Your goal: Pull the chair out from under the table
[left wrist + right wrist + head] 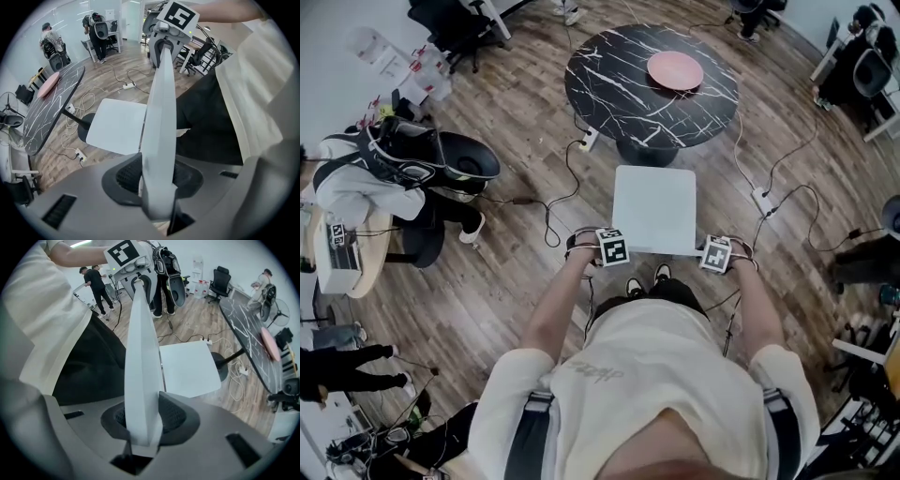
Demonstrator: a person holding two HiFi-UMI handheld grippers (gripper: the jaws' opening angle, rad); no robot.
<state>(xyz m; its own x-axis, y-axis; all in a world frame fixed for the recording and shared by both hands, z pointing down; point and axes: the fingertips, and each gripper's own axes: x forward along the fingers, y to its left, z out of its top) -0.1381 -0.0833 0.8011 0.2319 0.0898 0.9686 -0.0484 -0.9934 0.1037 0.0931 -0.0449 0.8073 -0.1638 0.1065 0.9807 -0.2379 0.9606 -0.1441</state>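
- One black cable (553,211) loops over the wooden floor (487,291) to the left of the white chair (654,208). The chair's legs are hidden under the seat, so one of them could snag the cable and jerk the pull.
- Left gripper (612,247) is clamped on the left end of the backrest (161,108) top edge, its jaws pressing the thin panel. The hold looks shallow on a smooth edge, so a sharp tug could slip it off.
- Chair seat stands just off the near edge of the round black table (619,84), with its far edge close to the pedestal (649,150). I judge it mostly out. Pulling this high up could tip the chair toward the person instead of sliding it.
- Shoes (647,279) stand right behind the backrest, between the two grippers. The chair could run into them unless the person steps back.
- Right gripper (716,254) is closed on the right end of the same top edge. If one hand pulls harder than the other, the chair could swing round.
- Power strip (763,200) lies on the floor to the right of the seat, with its cable trailing. A leg on that side could catch it.
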